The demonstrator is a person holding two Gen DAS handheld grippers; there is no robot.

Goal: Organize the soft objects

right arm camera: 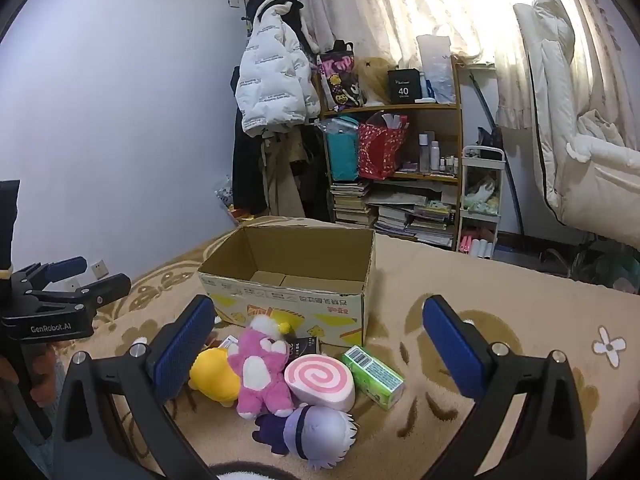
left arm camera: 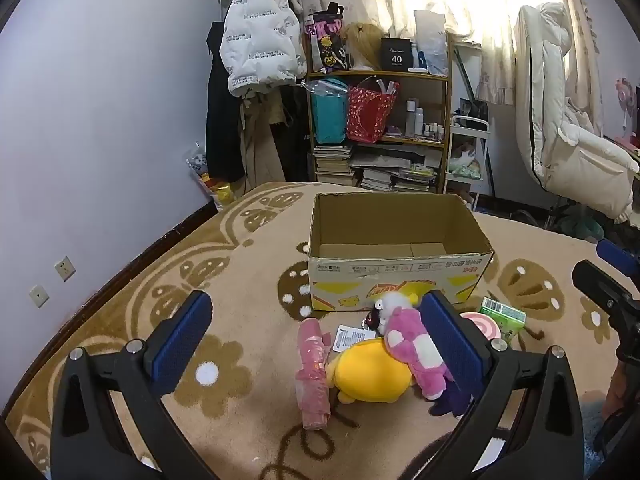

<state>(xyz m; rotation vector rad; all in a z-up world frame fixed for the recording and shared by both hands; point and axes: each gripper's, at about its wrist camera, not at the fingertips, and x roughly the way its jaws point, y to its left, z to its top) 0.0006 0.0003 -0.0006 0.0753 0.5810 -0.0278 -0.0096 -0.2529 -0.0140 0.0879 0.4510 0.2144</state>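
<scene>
Both tools hang spread and empty over the carpet: left tool [left arm camera: 316, 344], right tool [right arm camera: 320, 344]. Left to right lie a yellow plush [right arm camera: 214, 378], pink plush [right arm camera: 262, 372], swirl cushion [right arm camera: 320, 380] and green carton [right arm camera: 372, 376], just before the open cardboard box [right arm camera: 288, 308].

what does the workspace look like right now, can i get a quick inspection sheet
surface: beige rug with brown flower pattern
job's things: open cardboard box, nothing seen inside; in front of it a yellow plush, pink plush, purple-haired doll, swirl cushion
clutter: green carton beside the cushion; folded pink umbrella beside the yellow plush
grippers: left gripper open, holding nothing; right gripper open, holding nothing
cables: nothing seen
surroundings: bookshelf, white jacket hanging, curtains
</scene>
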